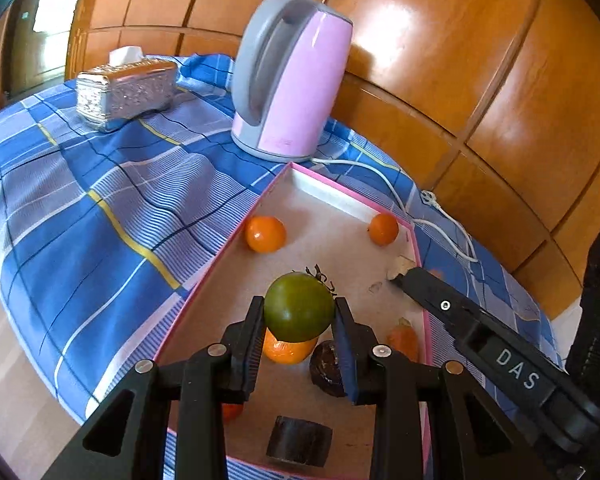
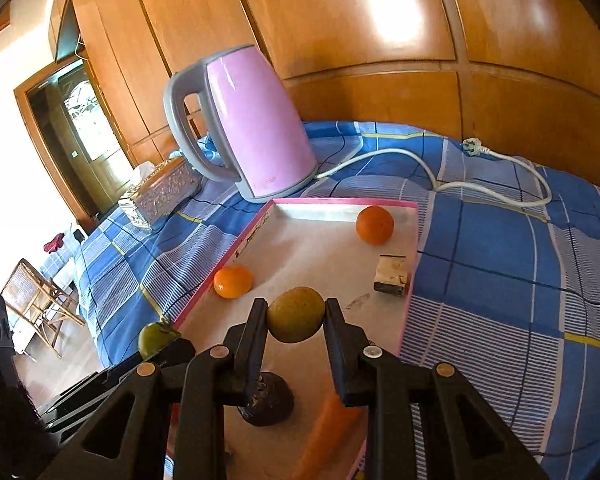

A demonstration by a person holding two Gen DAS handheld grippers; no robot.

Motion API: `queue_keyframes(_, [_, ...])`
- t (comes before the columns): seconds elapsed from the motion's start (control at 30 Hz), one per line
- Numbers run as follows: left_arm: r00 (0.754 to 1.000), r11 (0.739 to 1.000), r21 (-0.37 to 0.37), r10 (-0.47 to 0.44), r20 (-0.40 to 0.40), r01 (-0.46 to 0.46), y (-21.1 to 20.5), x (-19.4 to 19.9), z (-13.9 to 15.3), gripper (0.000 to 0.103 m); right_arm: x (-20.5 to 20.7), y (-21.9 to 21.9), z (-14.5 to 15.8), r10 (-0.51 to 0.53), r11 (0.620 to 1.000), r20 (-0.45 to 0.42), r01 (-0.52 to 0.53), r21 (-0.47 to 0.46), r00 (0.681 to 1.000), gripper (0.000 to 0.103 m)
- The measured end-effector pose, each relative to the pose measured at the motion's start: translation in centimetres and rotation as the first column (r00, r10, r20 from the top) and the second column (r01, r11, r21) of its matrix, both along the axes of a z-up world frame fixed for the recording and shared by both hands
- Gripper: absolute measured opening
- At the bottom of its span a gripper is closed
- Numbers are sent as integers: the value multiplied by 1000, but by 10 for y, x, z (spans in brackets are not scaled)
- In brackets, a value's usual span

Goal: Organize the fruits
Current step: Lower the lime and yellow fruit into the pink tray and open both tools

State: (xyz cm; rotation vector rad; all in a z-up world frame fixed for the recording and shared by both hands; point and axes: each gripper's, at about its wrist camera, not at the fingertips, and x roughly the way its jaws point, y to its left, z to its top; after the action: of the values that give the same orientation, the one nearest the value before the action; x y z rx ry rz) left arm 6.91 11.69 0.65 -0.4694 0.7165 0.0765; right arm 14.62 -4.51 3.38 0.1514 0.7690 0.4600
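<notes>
Green and round, the tomato [image 1: 299,307] sits pinched between the two pads of the left tool [image 1: 299,320], its dried stalk pointing away from the camera, and it hangs over the near half of the pink-rimmed tray [image 1: 236,240]. The right tool [image 2: 296,316] is likewise clenched on a fruit, a yellow-green one [image 2: 296,315] close to round, so neither fruit has a long axis that matters for the set-down. Both are carried above the tray floor, not resting on it.

Below the left tool lie an orange fruit [image 1: 288,350], a dark round thing [image 1: 327,368] and a carrot [image 1: 404,340]; from the right wrist the same dark thing and carrot show directly under the right tool. Farther off, two oranges rest against the tray's sides, one at the left wall [image 1: 265,234] and one in the far right corner [image 1: 383,229]. The bare floor between those two oranges lies straight ahead of both tools, so I judge any placing there means reaching forward and down. The left tool is nearer the left wall, the right tool nearer the right.

Beyond the tray stand a pink kettle [image 1: 288,76] and a silver tissue box [image 1: 124,90] on the blue checked cloth [image 1: 80,184].
</notes>
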Motion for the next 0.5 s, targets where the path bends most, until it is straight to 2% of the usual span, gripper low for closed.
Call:
queue_keyframes(0.13, [999,999,-7,-32,-7,32,-1,10,-2,33,4,3,-1,-5,1000,-8,5,9,1000,33])
queue_keyframes(0.3, [996,995,-44,-86,-34,84,-2,23,-9,33,5,-3,-5,-39,999,-20,40,23,999,33])
queue_keyframes(0.4, [995,996,-35,-87,-47,85,-4,29,-11,34,5,-8,-8,-53,998,-30,54,28,998,33])
queue_keyframes(0.5, [997,997,-21,-69,-39,68,-5,28,-9,47,3,-14,-10,-76,996,-38,77,34,996,33])
